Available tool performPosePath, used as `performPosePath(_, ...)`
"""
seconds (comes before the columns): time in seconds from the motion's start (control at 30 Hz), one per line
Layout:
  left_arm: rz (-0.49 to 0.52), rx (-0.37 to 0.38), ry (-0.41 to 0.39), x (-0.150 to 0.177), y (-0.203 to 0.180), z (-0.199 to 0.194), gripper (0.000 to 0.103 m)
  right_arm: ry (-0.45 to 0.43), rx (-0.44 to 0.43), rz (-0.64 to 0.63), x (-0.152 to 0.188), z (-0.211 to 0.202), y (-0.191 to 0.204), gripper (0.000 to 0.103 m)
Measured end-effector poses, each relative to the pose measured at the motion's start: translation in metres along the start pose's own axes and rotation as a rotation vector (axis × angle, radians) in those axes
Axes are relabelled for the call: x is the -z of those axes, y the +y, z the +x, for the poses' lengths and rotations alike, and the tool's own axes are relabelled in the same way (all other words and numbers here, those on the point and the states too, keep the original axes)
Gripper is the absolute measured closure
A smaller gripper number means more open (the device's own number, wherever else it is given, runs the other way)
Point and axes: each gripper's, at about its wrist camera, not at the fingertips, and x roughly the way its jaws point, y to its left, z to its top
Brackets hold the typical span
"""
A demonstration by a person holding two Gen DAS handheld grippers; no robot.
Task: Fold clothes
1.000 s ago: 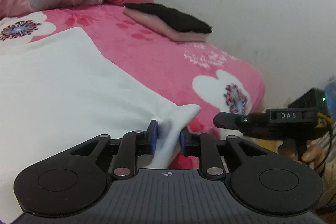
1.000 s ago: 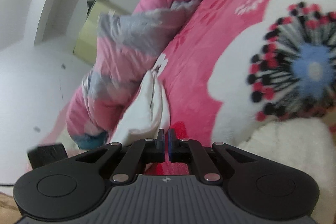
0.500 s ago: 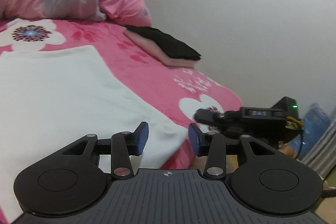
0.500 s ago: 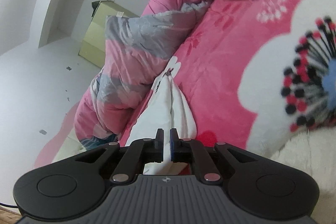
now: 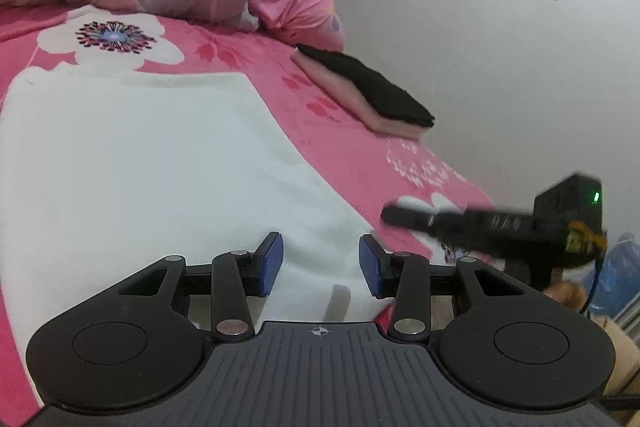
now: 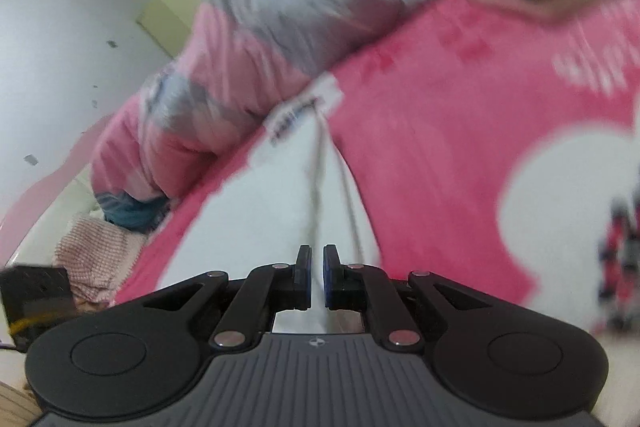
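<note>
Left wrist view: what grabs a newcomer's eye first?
The white garment spread flat across the pink floral blanket, filling the left and centre. Over its near edge, the left hand-held gripper stands open with blue pads. Farther back on the right, a folded black-and-pink pile lies near the wall.

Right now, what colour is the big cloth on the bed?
White cloth, plain, on the pink flowered bed; clearest in the left wrist view.

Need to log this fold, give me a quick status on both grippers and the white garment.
Left gripper open, above the white garment lying flat. Right gripper nearly shut on a garment fold. Folded black and pink pile lies apart; nothing in the way.
</note>
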Motion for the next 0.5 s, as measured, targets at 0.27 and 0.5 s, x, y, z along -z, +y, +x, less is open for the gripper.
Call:
performPosePath(0.27, -0.003, 0.012, -0.01, 0.002, 0.012, 0.005, 0.062, 0.218, -0.006, 0.012, -0.046, 0.086, -0.004, 0.07)
performPosePath(0.5, 0.008, 0.05, -0.021, 0.003, 0.018, 0.006, 0.062, 0.238, 0.014, -0.026, -0.048, 0.096, 0.003, 0.099)
